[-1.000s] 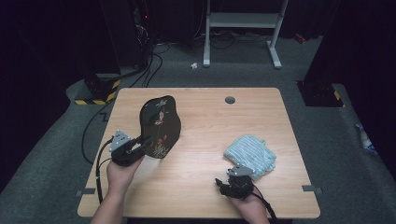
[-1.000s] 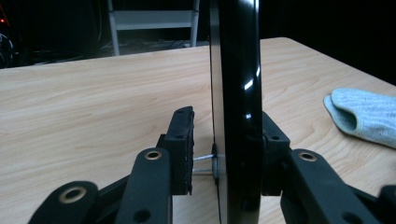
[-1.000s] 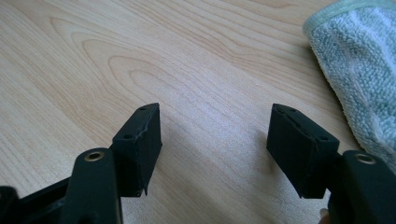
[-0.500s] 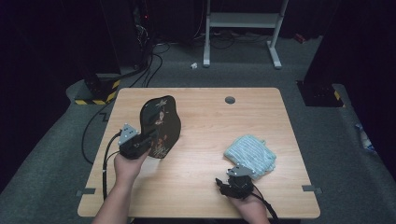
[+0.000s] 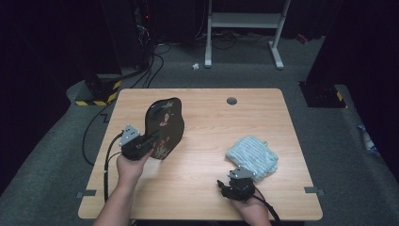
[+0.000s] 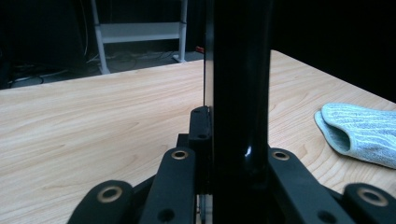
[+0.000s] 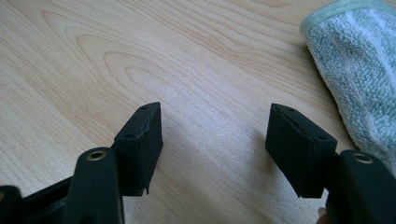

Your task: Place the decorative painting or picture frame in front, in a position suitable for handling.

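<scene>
A black paddle-shaped board (image 5: 163,127) with a pale pattern on its face stands at the left middle of the table. In the left gripper view the board (image 6: 238,84) rises edge-on and upright between the jaws. My left gripper (image 5: 149,140) has just been closing and is now shut on the board's left lower edge. A folded pale blue towel (image 5: 251,157) lies at the right front. My right gripper (image 5: 231,181) rests low on the table just left of the towel (image 7: 359,60). Its jaws stand open with bare wood between the pads (image 7: 140,140).
The wooden table (image 5: 207,117) has a round grey cable hole (image 5: 231,100) near its far edge. A white metal stand (image 5: 244,21) is on the floor behind the table. Cables and a yellow-black striped block (image 5: 96,96) lie at the far left.
The left hand has shifted a little to the right, up to the board, and its jaws have closed on the board's edge. The right gripper and the towel have not moved.
</scene>
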Available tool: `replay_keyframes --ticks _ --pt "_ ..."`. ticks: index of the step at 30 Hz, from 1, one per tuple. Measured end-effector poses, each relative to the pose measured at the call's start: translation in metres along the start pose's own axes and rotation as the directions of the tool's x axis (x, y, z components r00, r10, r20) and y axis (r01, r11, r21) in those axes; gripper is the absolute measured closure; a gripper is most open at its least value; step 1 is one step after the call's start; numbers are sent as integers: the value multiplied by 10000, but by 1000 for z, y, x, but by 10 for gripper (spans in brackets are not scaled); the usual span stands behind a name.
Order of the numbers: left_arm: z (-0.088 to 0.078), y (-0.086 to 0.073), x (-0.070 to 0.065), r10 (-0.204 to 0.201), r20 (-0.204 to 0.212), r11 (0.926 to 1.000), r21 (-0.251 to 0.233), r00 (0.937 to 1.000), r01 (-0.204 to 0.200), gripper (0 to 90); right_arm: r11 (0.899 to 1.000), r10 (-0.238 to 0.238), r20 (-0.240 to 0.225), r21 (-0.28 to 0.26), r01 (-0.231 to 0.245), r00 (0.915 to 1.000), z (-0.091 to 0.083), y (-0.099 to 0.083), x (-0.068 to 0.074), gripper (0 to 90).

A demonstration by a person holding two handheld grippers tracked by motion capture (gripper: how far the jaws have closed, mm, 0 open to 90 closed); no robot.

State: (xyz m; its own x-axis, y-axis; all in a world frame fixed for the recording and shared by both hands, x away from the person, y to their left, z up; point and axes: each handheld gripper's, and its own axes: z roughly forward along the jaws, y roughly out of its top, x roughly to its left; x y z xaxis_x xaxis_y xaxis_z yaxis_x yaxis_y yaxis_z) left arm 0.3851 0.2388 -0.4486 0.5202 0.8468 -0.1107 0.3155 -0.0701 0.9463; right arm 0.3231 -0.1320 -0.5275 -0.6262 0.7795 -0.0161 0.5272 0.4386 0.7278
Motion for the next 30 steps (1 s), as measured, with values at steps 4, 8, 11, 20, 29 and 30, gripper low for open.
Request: replay_keyframes --ticks 4,8,11,20,29,30 --pt "-3 2 -3 -45 147 10000 -46 9999 45 807 10000 -16 4 -2 16 10000 0 0 0 362" --pt "-6 3 -7 -141 212 9998 -104 9997 143 808 10000 -13 2 0 13 10000 0 0 0 361" --pt "-9 2 -12 -229 370 9996 -163 9991 236 807 10000 7 7 3 -7 10000 0 0 0 361" --pt "-30 -10 -40 -144 695 9991 -400 9975 172 808 10000 -1 -13 -4 1 10000 -1 -1 0 363" --pt "-46 -23 -61 70 767 9986 -533 9970 -29 808 10000 4 54 -12 -4 10000 0 0 0 370" --pt "-47 -24 -61 109 778 9986 -528 9969 -68 808 10000 1 45 -11 -1 10000 0 0 0 370"
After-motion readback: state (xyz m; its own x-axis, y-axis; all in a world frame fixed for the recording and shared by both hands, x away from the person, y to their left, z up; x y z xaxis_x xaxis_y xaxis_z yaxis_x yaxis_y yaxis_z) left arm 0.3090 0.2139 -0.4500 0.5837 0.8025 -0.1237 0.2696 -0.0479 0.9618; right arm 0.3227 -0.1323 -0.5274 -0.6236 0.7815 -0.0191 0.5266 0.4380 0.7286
